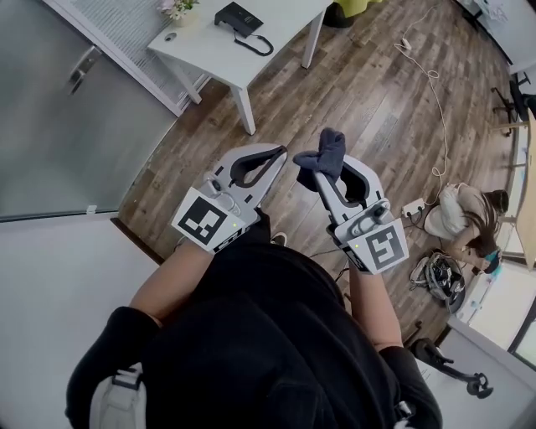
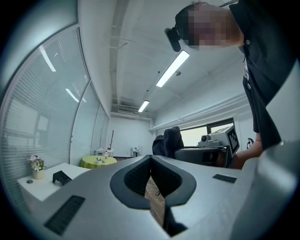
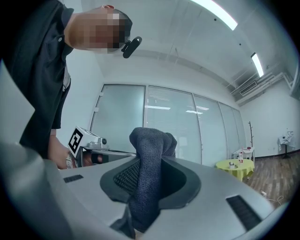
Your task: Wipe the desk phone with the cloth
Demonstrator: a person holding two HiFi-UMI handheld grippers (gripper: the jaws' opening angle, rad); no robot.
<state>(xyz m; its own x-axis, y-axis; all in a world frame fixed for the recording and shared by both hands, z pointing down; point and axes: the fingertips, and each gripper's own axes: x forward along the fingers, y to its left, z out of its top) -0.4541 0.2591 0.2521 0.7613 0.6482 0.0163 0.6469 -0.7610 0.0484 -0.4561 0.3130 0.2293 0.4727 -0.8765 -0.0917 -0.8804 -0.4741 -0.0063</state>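
The right claw (image 1: 327, 174) is clamped on the dark cloth (image 1: 328, 151), which bunches out past its tips. The left claw (image 1: 279, 152) is closed on nothing. The phone (image 1: 238, 17) sits on the white surface (image 1: 209, 52), well apart from both.

A white table (image 1: 213, 59) stands on a dark wood-plank floor (image 1: 360, 109), with a small pot of pale flowers (image 1: 178, 10) at one corner. Just beside it runs a frosted glass wall (image 1: 59, 142) with a metal door handle (image 1: 82, 67). A thin white cable (image 1: 433, 84) trails over the floor. At the right edge a person (image 1: 469, 219) crouches among bags. A round table with a yellow-green cover (image 2: 98, 161) stands far off.
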